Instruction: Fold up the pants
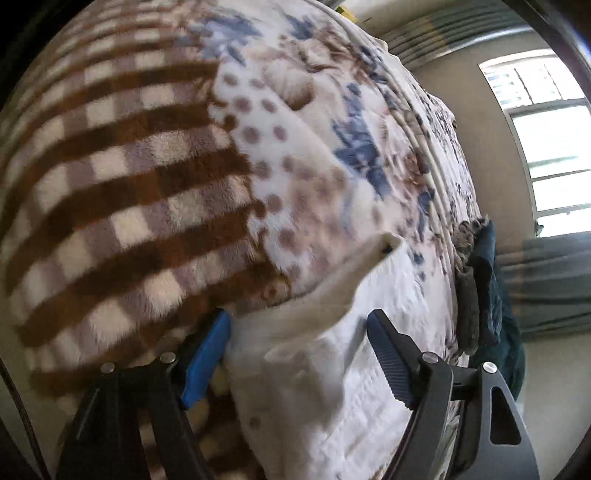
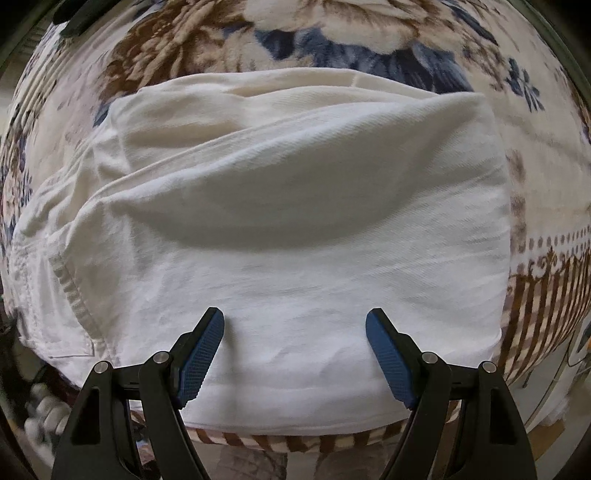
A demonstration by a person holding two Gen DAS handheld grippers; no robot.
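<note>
The white pants lie folded in a thick stack on the flowered blanket, filling most of the right wrist view. A pocket seam shows at the left. My right gripper is open and empty, its blue-padded fingers spread just over the near edge of the stack. In the left wrist view, the pants run between the fingers with a corner sticking up. My left gripper is open, its jaws on either side of the cloth without closing on it.
A brown and cream checked blanket covers the bed to the left. The bed edge runs along the right, with dark cloth beside it, a grey curtain and a bright window beyond.
</note>
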